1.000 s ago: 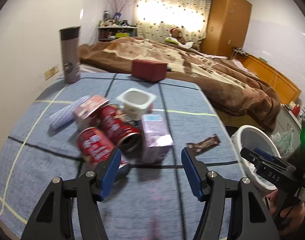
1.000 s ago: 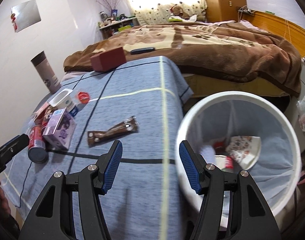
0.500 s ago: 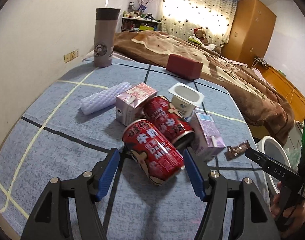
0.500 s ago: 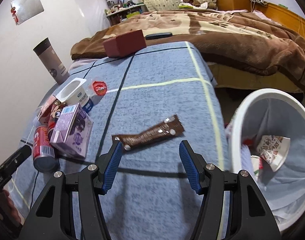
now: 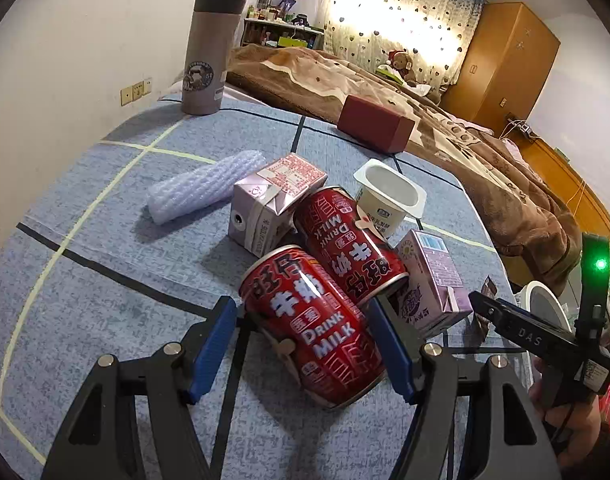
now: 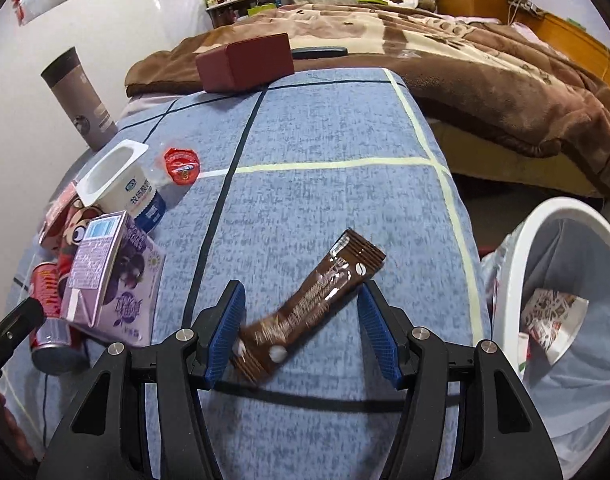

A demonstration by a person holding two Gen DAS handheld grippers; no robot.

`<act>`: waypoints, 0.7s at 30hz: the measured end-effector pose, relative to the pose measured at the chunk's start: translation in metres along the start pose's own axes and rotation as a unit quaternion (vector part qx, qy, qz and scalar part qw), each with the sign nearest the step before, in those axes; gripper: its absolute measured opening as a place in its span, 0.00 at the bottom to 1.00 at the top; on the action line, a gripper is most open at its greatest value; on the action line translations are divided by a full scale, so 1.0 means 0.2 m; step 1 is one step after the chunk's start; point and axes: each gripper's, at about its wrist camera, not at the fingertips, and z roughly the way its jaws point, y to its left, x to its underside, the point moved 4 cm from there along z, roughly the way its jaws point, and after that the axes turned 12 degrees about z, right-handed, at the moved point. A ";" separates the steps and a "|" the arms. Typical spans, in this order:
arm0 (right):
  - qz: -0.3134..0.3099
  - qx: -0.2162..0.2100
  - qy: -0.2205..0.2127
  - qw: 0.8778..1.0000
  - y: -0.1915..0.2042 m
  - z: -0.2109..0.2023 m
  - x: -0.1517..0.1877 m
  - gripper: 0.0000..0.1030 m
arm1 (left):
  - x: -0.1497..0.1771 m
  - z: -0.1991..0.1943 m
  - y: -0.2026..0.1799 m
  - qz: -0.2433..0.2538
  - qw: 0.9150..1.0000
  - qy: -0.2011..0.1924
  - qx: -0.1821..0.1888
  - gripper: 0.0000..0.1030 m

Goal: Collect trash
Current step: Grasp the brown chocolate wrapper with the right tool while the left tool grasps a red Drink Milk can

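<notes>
Left hand-held gripper (image 5: 305,344), jaws opening, straddles the near red milk can (image 5: 311,326); centre it, then squeeze. Right hand-held gripper (image 6: 301,332), wide, brackets the brown wrapper (image 6: 311,306) near the tabletop's (image 6: 325,128) bin-side edge; lower before closing.

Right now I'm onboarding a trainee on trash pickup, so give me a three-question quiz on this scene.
1. True or false: the brown snack wrapper lies between the fingers of the right hand-held gripper.
2. What lies between the left hand-held gripper's opening jaws? A) purple carton B) near red milk can C) yogurt cup
3. Fill in: the white bin already holds ___.

Key: 1 true. 2 B, the near red milk can. 3 some discarded packaging.
</notes>
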 end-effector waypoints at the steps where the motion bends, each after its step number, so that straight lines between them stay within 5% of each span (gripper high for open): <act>1: -0.006 0.005 -0.002 1.000 0.01 0.00 0.00 0.59 | 0.00 0.01 0.00 0.000 1.000 0.001 0.001 0.68; 12: -0.091 -0.008 -0.016 0.996 0.10 -0.04 0.08 0.47 | 0.03 0.05 0.01 0.019 0.999 0.029 -0.009 0.69; 21: -0.081 -0.006 -0.021 0.997 0.07 -0.04 0.07 0.47 | 0.03 0.04 0.05 0.031 0.999 0.025 -0.018 0.69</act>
